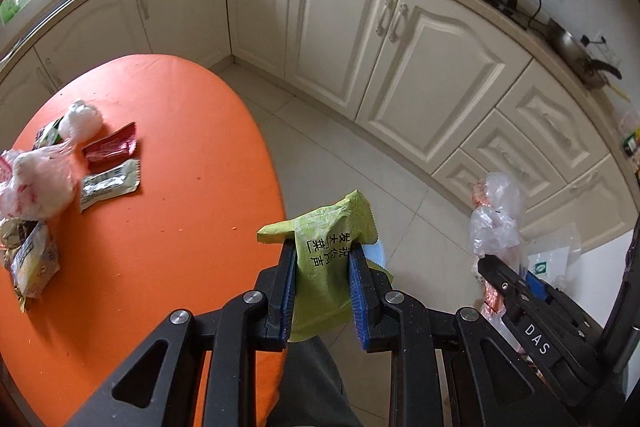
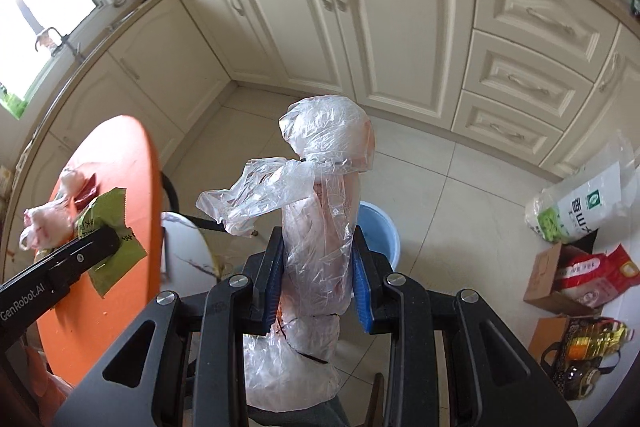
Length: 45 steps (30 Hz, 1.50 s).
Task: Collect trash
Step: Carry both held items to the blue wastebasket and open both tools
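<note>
Left gripper jaws clamp a green snack wrapper; right gripper jaws clamp a crumpled clear plastic bag. Blue bucket lies beyond the right jaws. Several wrappers remain on the orange table, left of the left jaws.

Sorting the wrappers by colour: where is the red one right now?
In the left wrist view the red wrapper lies on the orange table, at its left side, between the white plastic wad and the grey-green wrapper.

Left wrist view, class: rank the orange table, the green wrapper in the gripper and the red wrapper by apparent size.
1. orange table
2. green wrapper, though nearness enlarges it
3. red wrapper
</note>
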Tool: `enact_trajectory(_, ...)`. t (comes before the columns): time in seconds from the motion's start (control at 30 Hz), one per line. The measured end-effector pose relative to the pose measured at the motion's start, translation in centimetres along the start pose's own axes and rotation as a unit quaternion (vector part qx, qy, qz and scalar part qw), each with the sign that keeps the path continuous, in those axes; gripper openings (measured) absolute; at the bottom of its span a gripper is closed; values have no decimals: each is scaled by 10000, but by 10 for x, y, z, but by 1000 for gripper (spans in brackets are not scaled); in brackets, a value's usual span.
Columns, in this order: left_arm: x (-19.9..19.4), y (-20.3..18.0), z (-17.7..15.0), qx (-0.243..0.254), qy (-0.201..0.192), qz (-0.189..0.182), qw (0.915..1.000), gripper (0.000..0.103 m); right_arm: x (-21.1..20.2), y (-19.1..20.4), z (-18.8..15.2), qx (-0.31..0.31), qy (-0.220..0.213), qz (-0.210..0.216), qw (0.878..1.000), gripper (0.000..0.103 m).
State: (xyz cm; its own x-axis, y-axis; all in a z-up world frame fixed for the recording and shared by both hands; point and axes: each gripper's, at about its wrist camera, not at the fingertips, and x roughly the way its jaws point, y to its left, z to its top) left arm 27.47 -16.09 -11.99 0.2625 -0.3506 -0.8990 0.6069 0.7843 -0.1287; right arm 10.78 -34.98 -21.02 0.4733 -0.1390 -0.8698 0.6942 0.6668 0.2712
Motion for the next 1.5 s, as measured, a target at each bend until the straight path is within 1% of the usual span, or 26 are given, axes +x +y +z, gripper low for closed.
enact_trajectory(0.23, 66, -43, 44, 292, 349, -39, 9990, 21, 28, -41, 16, 272, 177, -83, 9994, 30)
enact_trajectory(0.33, 90, -57, 61, 350, 434, -99, 9984, 25, 43, -54, 21, 400, 314, -88, 9987, 30)
enact_trajectory(0.37, 99, -61, 68, 382, 484, -176, 9979, 29, 47, -58, 22, 428, 358, -105, 9984, 30)
enact_trajectory(0.43, 112, -68, 76, 474, 553, -265, 9970, 64, 56, -66, 24, 489, 446, -136, 9977, 30)
enact_trajectory(0.47, 117, -71, 80, 530, 525, -276, 9968, 67, 59, -69, 24, 517, 478, -146, 9974, 30)
enact_trajectory(0.53, 125, -75, 84, 602, 463, -175, 9970, 68, 65, -76, 26, 573, 539, -175, 9968, 30)
enact_trajectory(0.6, 133, -76, 86, 622, 503, -92, 9968, 68, 72, -81, 26, 613, 606, -208, 9961, 30)
enact_trajectory(0.7, 149, -74, 93, 514, 662, -32, 9965, 68, 79, -84, 27, 636, 705, -202, 9953, 30)
enact_trajectory(0.77, 154, -75, 97, 427, 694, -17, 9967, 68, 83, -82, 27, 600, 752, -167, 9952, 30)
enact_trajectory(0.87, 153, -75, 99, 384, 626, 61, 9973, 68, 84, -71, 29, 461, 775, -57, 9959, 30)
enact_trajectory(0.93, 146, -76, 92, 360, 583, 95, 9976, 68, 83, -60, 32, 288, 743, -2, 9968, 31)
enact_trajectory(1.0, 144, -74, 91, 308, 590, 95, 9977, 68, 80, -49, 35, 149, 669, 36, 9976, 33)
enact_trajectory(1.03, 138, -71, 84, 272, 572, 92, 9980, 68, 77, -45, 36, 100, 615, 68, 9980, 33)
enact_trajectory(1.1, 132, -64, 80, 210, 532, 145, 9983, 68, 72, -37, 39, -7, 491, 180, 9986, 38)
enact_trajectory(1.17, 125, -57, 76, 137, 509, 174, 9985, 68, 66, -32, 41, -11, 384, 275, 9989, 61)
enact_trajectory(1.23, 121, -52, 73, 83, 484, 189, 9986, 68, 57, -30, 42, 36, 188, 292, 9994, 74)
enact_trajectory(1.33, 113, -46, 68, 30, 452, 203, 9988, 68, 50, -28, 43, 73, 86, 262, 9996, 75)
enact_trajectory(1.5, 102, -39, 61, -7, 399, 136, 9991, 68, 46, -24, 40, 102, 115, 184, 9997, 75)
